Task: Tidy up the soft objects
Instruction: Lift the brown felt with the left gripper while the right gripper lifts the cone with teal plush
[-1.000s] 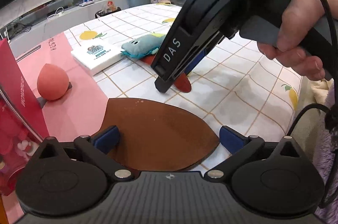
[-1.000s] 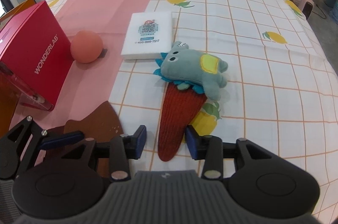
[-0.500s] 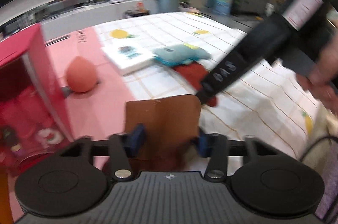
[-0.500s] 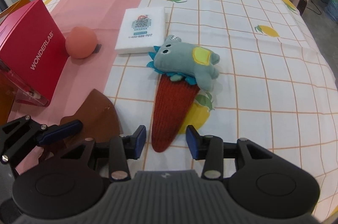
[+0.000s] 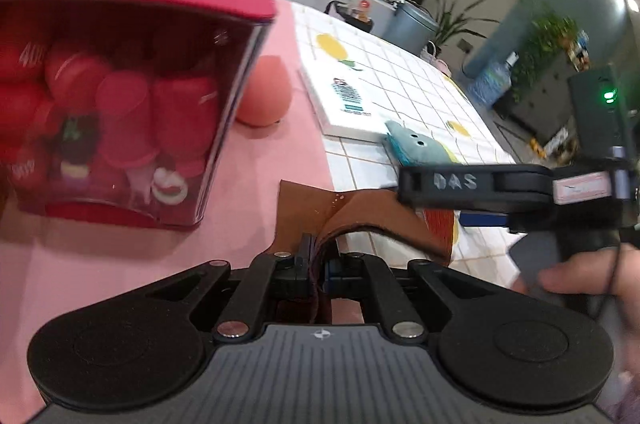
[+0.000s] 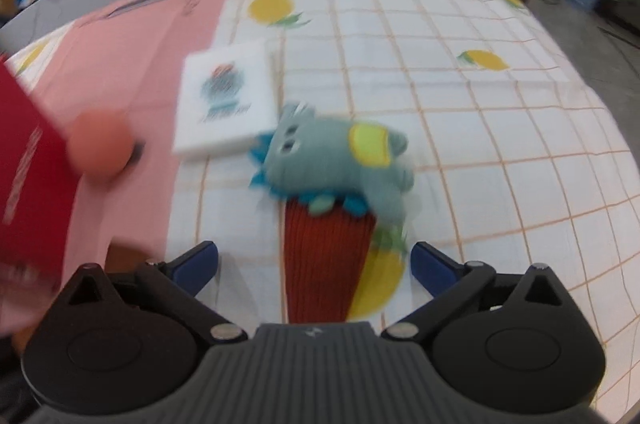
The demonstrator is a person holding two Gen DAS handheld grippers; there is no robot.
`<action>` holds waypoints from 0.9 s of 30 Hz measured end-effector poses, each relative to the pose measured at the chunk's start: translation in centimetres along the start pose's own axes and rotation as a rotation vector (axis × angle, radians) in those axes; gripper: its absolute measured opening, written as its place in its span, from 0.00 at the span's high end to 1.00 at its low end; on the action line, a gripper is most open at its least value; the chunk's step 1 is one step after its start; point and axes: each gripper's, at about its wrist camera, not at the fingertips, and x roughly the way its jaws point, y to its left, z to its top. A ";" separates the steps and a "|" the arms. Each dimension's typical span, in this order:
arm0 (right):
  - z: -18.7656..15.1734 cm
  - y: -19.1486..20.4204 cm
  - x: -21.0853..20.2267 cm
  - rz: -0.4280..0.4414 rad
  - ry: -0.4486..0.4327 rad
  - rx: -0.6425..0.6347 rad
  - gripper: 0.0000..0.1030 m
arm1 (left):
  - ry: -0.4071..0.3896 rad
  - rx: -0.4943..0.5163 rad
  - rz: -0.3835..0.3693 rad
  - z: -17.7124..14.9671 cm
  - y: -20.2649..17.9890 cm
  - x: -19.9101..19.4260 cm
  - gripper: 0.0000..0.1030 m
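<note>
My left gripper is shut on a brown leather piece, which folds up between the pads. My right gripper is open, its pads on either side of a red knitted cone lying on the tablecloth; the gripper also shows from the side in the left wrist view. A teal plush toy lies on the cone's wide end and shows in the left wrist view. A pink sponge egg sits on the pink mat.
A red-lidded clear box with several red sponges stands at the left on the pink mat. A white flat pack lies beside the plush. The checked tablecloth with lemon prints stretches to the right.
My left gripper closed on the brown leather piece and lifted it, swinging left toward the red box. My right gripper opened wider and moved forward over the red cone.
</note>
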 end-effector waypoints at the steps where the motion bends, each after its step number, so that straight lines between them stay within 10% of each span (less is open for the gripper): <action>1: 0.3 0.1 0.3 -0.017 -0.014 0.010 0.02 | 0.001 -0.012 -0.001 0.0 0.1 0.0 0.96; 11: 1.6 1.4 2.1 -0.024 -0.152 -0.046 0.03 | 0.000 -0.027 -0.004 -0.1 0.3 -0.2 0.95; 15: 1.6 1.2 1.4 -0.023 -0.161 -0.055 0.41 | -0.002 -0.020 -0.003 -0.2 0.4 -0.3 0.95; 27: 0.3 1.6 -1.4 -0.077 -0.175 -0.116 0.46 | -0.040 0.098 0.046 -0.9 -1.5 -0.7 0.96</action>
